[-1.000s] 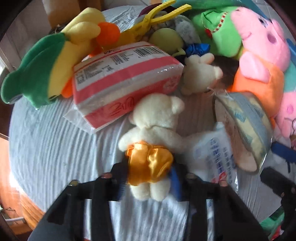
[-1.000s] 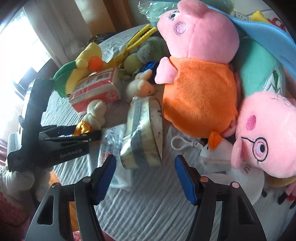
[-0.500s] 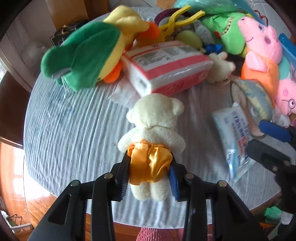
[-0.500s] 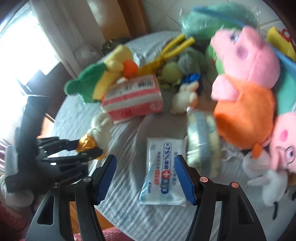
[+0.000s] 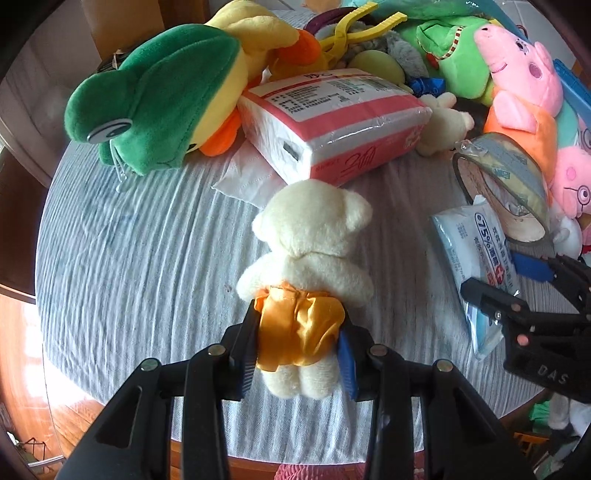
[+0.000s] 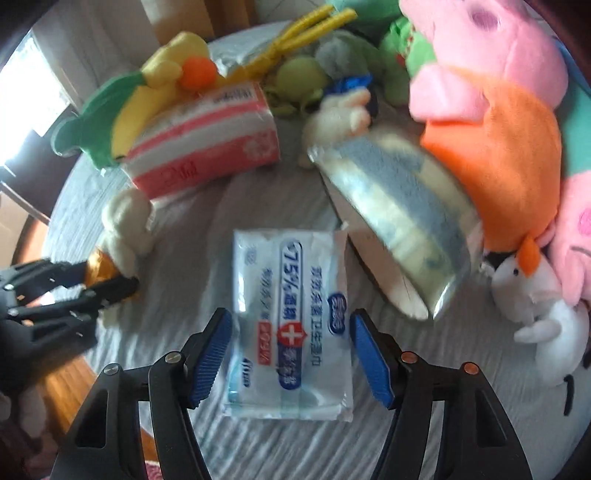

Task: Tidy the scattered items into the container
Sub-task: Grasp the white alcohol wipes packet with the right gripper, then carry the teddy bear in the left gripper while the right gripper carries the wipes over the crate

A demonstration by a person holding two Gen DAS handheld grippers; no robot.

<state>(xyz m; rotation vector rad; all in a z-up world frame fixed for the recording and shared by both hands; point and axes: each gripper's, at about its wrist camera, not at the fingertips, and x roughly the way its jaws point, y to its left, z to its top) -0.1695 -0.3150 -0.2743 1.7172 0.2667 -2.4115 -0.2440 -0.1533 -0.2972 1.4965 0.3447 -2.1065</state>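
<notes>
My left gripper (image 5: 297,349) is shut on a small cream teddy bear (image 5: 314,236) in an orange satin dress, gripping it at the waist above the grey cloth. The same bear (image 6: 127,225) shows at the left of the right wrist view, held by the left gripper (image 6: 110,280). My right gripper (image 6: 291,350) hangs over a white and blue wet-wipes pack (image 6: 291,321); its jaws are opening, the pack lies between the blue pads and they stand clear of it. The right gripper (image 5: 517,280) also appears over the wipes pack (image 5: 476,258) in the left wrist view.
A pink tissue pack (image 5: 332,125), a green and yellow plush (image 5: 159,92), yellow tongs (image 5: 362,26), a wrapped tape roll (image 5: 506,177), a small cream rabbit (image 6: 340,114) and pink pig plushes (image 6: 491,74) crowd the far and right side. The round table's edge (image 5: 110,398) runs close below.
The left gripper carried the bear back from the tissue pack toward the table's near edge. The right gripper moved off the tape roll and came down over the wipes pack.
</notes>
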